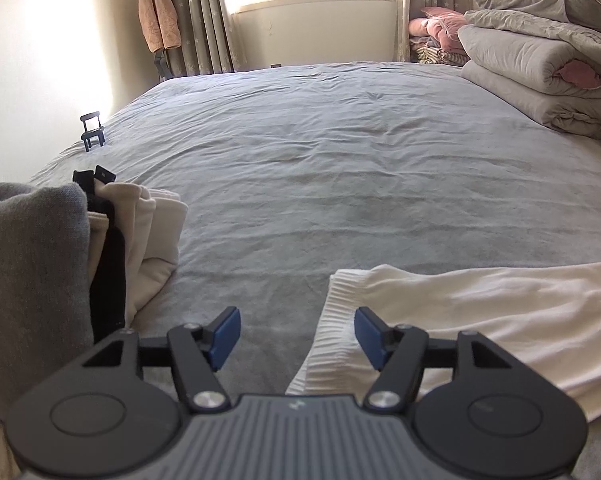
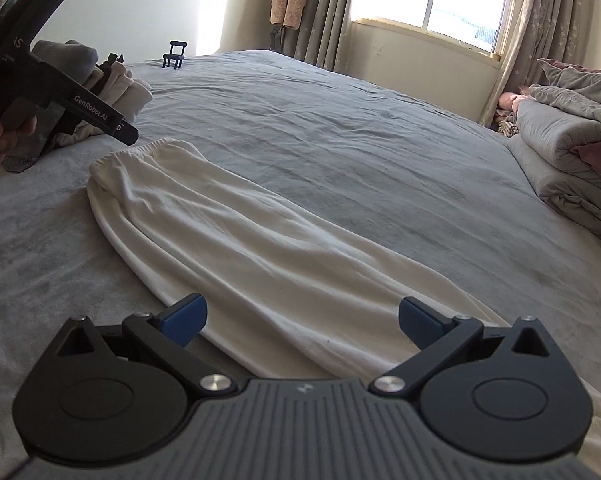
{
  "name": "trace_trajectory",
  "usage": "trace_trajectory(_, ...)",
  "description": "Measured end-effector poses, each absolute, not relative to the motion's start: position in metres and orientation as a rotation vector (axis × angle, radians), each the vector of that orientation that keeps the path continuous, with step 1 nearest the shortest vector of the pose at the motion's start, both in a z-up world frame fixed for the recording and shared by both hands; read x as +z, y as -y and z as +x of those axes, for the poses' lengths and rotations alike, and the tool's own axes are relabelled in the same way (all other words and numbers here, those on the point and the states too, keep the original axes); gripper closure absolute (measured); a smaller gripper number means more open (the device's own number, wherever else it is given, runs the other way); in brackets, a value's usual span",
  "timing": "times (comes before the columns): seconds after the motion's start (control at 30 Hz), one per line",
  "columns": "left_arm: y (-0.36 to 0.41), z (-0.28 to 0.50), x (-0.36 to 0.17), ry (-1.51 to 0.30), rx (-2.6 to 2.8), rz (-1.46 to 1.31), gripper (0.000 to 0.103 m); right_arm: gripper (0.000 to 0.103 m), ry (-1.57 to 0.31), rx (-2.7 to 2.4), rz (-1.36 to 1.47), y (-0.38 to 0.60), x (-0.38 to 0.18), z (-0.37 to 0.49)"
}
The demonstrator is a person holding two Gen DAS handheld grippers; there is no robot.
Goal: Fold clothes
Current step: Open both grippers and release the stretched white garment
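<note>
At the far left edge of the bed (image 1: 340,152), a pile of clothes (image 1: 112,240) stands in soft upright folds: grey knit, a black strip, cream fleece-like cloth. Behind it sits a small dark stand (image 1: 92,130) shaped like a chair. The left gripper (image 1: 296,336) has its blue-padded fingers spread apart and empty, hovering over the ribbed waistband end of a white garment (image 2: 260,248), the right pad just above the ribbing. The garment is thin and smooth-knit, a long narrow shape lying flat and slightly creased across the near part of the grey, wrinkled sheet, its gathered band to the left. The right gripper (image 2: 302,320) is likewise wide open, straddling the garment's other end. Beyond it the sheet lies bare up to the rolled grey quilts (image 1: 540,76) stacked at the right edge.
</note>
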State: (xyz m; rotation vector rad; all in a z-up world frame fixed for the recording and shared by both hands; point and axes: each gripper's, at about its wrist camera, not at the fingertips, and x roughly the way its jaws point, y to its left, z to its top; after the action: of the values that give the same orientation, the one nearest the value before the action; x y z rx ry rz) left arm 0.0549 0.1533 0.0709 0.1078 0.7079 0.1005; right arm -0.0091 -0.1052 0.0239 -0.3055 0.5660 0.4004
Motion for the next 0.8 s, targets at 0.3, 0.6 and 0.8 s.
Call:
trace_trajectory(0.3, -0.151, 0.054, 0.074, -0.699, 0.099, 0.112, 0.037, 0.0, -0.56, 0.341, -0.219, 0.119, 0.025, 0.0)
trace_trajectory(0.6, -0.15, 0.051, 0.079, -0.679, -0.001, 0.052, 0.033, 0.0, -0.532, 0.16, -0.136, 0.139, 0.018, 0.014)
trace_trajectory(0.8, -0.148, 0.058, 0.075, -0.71, -0.234, -0.068, 0.02, 0.0, -0.557, 0.063, -0.104, 0.145, 0.0, 0.018)
